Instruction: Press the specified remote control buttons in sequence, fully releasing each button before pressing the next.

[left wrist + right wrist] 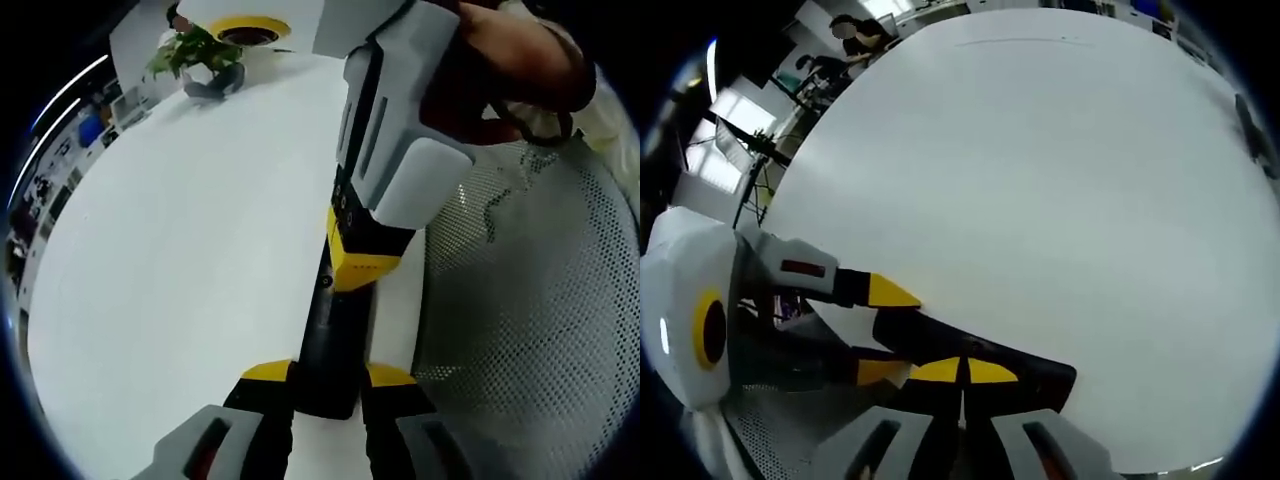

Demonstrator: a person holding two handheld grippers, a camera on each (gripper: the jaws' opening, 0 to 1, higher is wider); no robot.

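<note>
A long black remote control [335, 330] lies out over the edge of the white table [180, 250]. My left gripper [328, 375] is shut on its near end, one yellow-tipped jaw on each side. From the upper right a hand holds my right gripper [358, 268], whose yellow tip rests down on the remote's far part. In the right gripper view, my right gripper [962, 371] has its jaws shut together, with their tips on top of the remote [1035, 378]. The left gripper [885, 330] comes in from the left and clamps the remote's other end.
A potted plant [195, 55] and a round yellow-rimmed object [250, 30] stand at the table's far end. A white mesh chair [540, 300] sits close by the table edge under the remote. The table [1040, 180] spreads wide and bare; a person [855, 35] sits in the background.
</note>
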